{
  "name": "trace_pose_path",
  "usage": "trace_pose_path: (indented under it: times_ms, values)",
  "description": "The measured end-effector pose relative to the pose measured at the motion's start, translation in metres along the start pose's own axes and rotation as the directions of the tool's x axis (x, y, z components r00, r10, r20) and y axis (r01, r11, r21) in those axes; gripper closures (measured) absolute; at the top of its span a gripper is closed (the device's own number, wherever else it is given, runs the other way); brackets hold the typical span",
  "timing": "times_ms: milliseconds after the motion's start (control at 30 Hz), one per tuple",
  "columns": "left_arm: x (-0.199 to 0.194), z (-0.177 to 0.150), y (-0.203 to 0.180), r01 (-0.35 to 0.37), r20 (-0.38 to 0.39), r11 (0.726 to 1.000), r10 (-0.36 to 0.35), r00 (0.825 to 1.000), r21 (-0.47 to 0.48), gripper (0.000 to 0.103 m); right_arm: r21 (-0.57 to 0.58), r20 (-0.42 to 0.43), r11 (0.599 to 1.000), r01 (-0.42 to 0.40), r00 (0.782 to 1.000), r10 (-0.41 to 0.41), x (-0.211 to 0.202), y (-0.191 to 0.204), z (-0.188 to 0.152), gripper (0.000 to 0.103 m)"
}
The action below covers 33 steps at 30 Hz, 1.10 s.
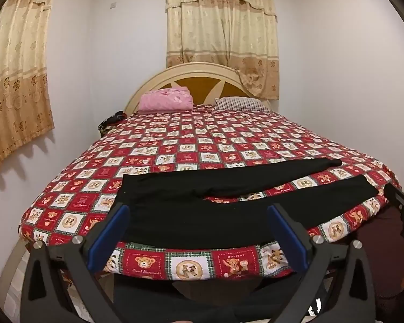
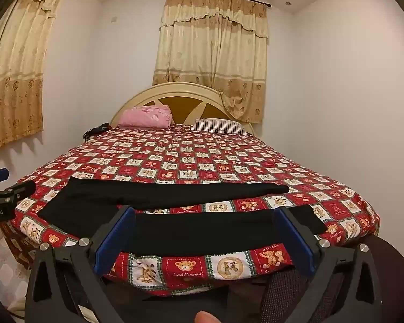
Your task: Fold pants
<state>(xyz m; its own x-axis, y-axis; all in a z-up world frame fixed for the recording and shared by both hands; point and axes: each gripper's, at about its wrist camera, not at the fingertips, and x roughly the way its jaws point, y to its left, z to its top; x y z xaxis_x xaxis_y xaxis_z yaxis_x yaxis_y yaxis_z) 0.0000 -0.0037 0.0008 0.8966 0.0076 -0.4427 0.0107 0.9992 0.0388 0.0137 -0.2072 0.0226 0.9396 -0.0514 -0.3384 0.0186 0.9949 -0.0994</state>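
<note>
Black pants [image 1: 202,202] lie flat across the near end of the bed, waist at the left, two legs spread in a V toward the right. They also show in the right wrist view [image 2: 191,215]. My left gripper [image 1: 199,210] is open and empty, held in front of the waist and hip part, near the bed's front edge. My right gripper [image 2: 206,212] is open and empty, in front of the near leg. Its blue pads [image 2: 115,239] frame the leg without touching it.
The bed has a red teddy-bear patchwork cover [image 1: 191,140]. A folded pink blanket [image 1: 165,99] and a striped pillow [image 1: 239,103] lie by the headboard [image 1: 196,80]. Curtains [image 1: 220,40] hang behind and at left. White walls close both sides.
</note>
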Motion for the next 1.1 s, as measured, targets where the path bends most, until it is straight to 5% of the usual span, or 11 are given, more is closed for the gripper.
trace_pose_path:
  times_ms: [1100]
  values:
    - [0.003,-0.007,0.005,0.0,-0.006,0.999,0.0,1.0,-0.036,0.0,0.012,-0.014,1.0,0.013,1.0,-0.013,0.006,-0.007,-0.006,0.001]
